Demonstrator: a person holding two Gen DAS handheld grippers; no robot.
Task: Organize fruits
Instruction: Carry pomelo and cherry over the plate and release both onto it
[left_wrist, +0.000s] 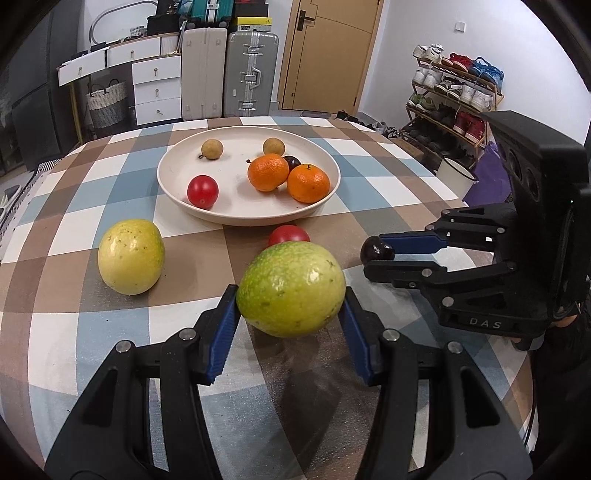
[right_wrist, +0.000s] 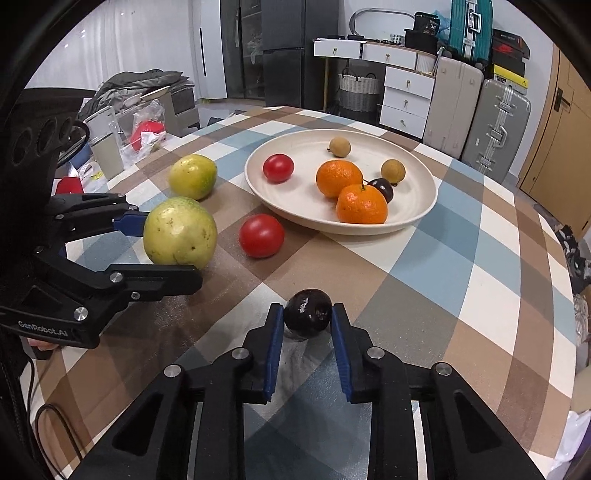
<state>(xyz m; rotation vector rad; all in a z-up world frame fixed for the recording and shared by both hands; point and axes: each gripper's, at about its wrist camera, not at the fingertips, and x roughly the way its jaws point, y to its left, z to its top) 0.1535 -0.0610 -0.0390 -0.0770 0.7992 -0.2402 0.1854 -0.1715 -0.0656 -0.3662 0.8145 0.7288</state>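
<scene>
1. Two grippers work over a round table (left_wrist: 110, 317) under a checked cloth of blue, brown and white squares.
2. The left gripper (left_wrist: 291, 317) has its blue pads (left_wrist: 225, 328) pressed on either side of a large, green-yellow, speckled round fruit (left_wrist: 291, 288), which sits low over the cloth at the near edge.
3. The right gripper (right_wrist: 307, 319) is closed around a small, glossy, dark purple plum-like fruit (right_wrist: 307, 313), pads touching both flanks (whether it is lifted clear of the cloth I cannot tell).
4. A second pale yellow, speckled round fruit (left_wrist: 131, 256) lies loose on the cloth, left of the held one.
5. One smooth red tomato (left_wrist: 289, 235) rests just before the plate.
6. The wide cream plate (left_wrist: 173, 184) holds two dimpled orange mandarins (left_wrist: 268, 172), touching each other, a dark fruit (left_wrist: 293, 161) behind them, a red tomato and two small tan round fruits (left_wrist: 211, 148).
</scene>
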